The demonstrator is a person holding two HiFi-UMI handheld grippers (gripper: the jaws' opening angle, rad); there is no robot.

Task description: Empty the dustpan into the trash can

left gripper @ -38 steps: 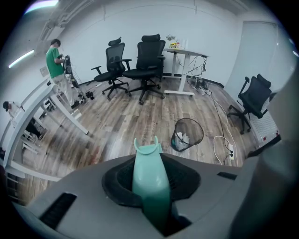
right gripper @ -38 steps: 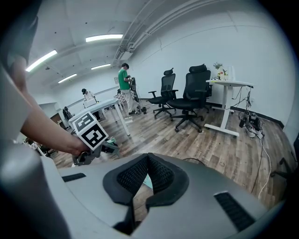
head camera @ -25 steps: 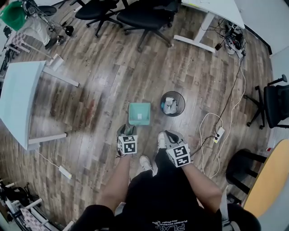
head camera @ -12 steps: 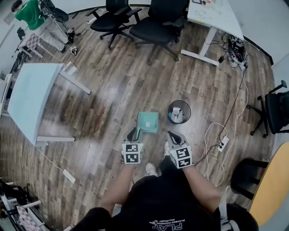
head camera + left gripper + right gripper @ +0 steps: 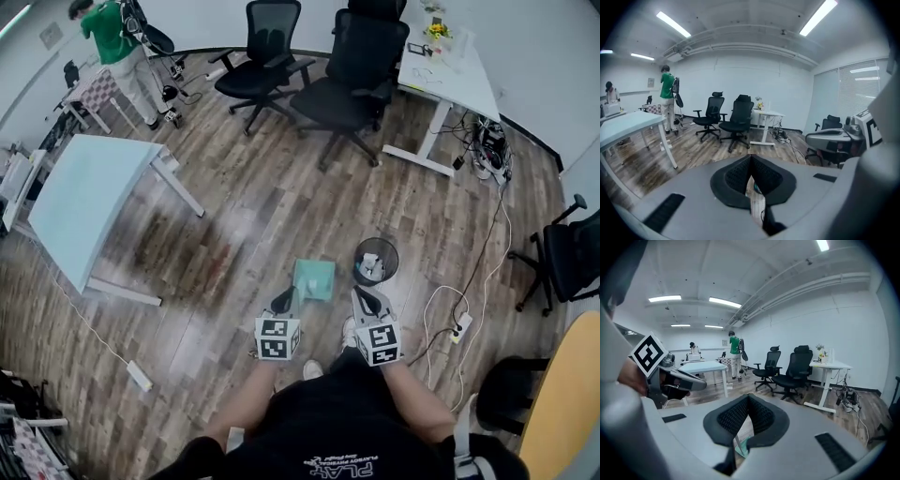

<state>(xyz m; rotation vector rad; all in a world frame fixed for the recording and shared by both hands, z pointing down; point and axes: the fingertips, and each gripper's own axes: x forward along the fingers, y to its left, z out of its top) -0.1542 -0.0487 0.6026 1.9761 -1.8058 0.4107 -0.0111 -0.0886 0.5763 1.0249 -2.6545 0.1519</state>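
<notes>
Both left gripper (image 5: 285,297) and right gripper (image 5: 363,296) closed, near dustpan (image 5: 314,279).

Black printed shirt (image 5: 349,433), white sneakers (image 5: 312,370)

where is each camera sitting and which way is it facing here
Head view: on the person's head, looking steeply down at dustpan and trash can; shows arms, legs, left gripper, right gripper.
Left gripper view: on the left gripper, facing across the room toward office chairs; shows its shut jaws.
Right gripper view: on the right gripper, facing likewise; shows its shut jaws and the left gripper.
Shared: both gripper views catch the chairs and the person in green.
</notes>
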